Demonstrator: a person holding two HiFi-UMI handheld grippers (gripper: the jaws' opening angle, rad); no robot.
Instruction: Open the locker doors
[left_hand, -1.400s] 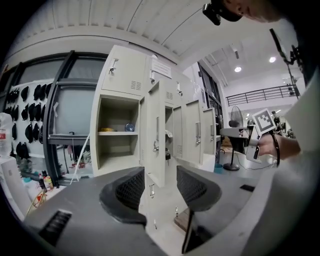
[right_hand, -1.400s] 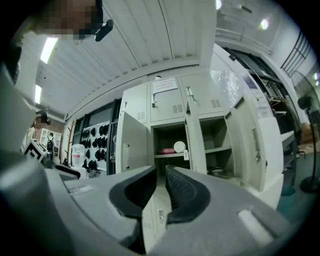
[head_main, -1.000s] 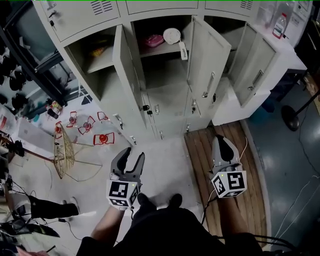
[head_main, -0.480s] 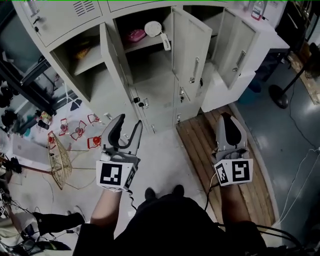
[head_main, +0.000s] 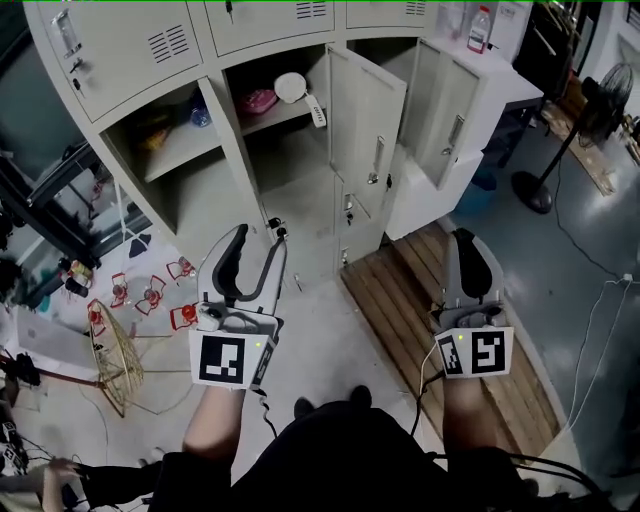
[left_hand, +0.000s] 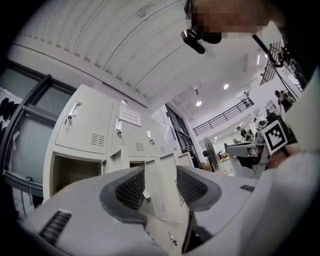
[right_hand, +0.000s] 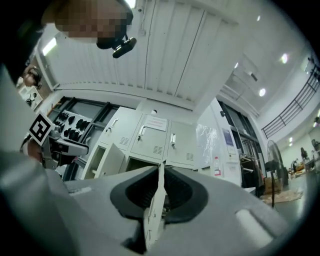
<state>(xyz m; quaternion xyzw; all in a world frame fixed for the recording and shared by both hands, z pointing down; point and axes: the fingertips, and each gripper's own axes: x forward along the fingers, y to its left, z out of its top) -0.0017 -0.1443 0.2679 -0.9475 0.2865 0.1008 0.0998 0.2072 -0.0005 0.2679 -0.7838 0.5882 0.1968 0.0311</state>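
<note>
A bank of grey lockers (head_main: 230, 150) stands ahead of me. Two middle-row doors hang open: the centre door (head_main: 368, 130) and the right door (head_main: 447, 115). The left compartment (head_main: 175, 150) is open too. The top-row doors (head_main: 110, 45) are closed. My left gripper (head_main: 258, 245) is held in the air well short of the lockers, open and empty; the left gripper view (left_hand: 160, 185) shows the lockers between its jaws at a distance. My right gripper (head_main: 467, 240) hovers over the wooden pallet, its jaws opening by a narrow slit (right_hand: 159, 192) with nothing between them.
A wooden pallet (head_main: 440, 300) lies on the floor at the right. A fan stand (head_main: 540, 185) is further right. A wire basket (head_main: 110, 350) and red frames (head_main: 150, 290) sit on the floor at the left. A pink item (head_main: 258, 100) and a white round object (head_main: 290, 87) rest on the centre shelf.
Both grippers have risen in the head view and sit nearer the lockers. The view has tilted up, bringing the closed top-row doors into sight.
</note>
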